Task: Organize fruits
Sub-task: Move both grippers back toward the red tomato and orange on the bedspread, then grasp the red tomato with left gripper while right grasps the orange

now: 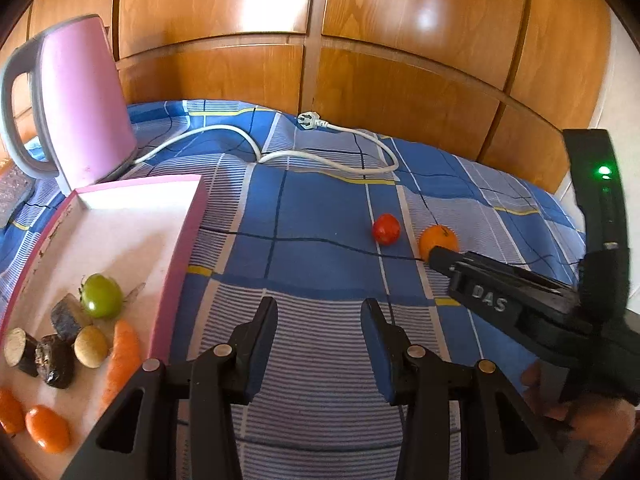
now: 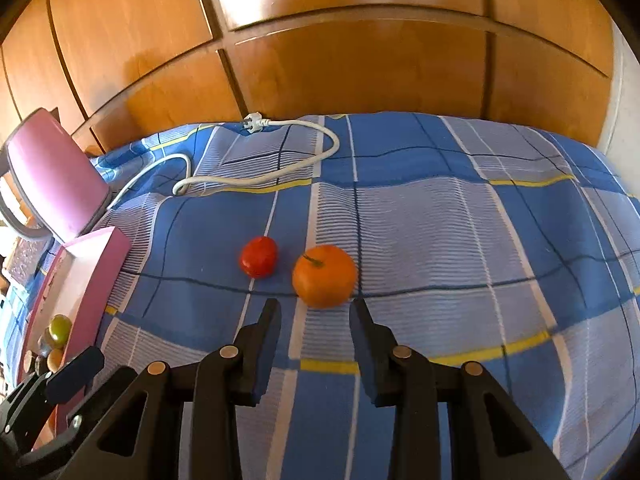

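Resting on a blue checked cloth [image 2: 420, 240], an orange fruit [image 2: 325, 276] lies just ahead of the right gripper [image 2: 314, 312], whose fingers are spread and empty. A red tomato [image 2: 259, 257] lies just left of the orange. The left gripper [image 1: 319, 312], also spread and empty, hovers beside a pink tray [image 1: 188, 240] of produce. A white cord [image 2: 280, 172] and a pink kettle [image 1: 86, 100] lie behind.
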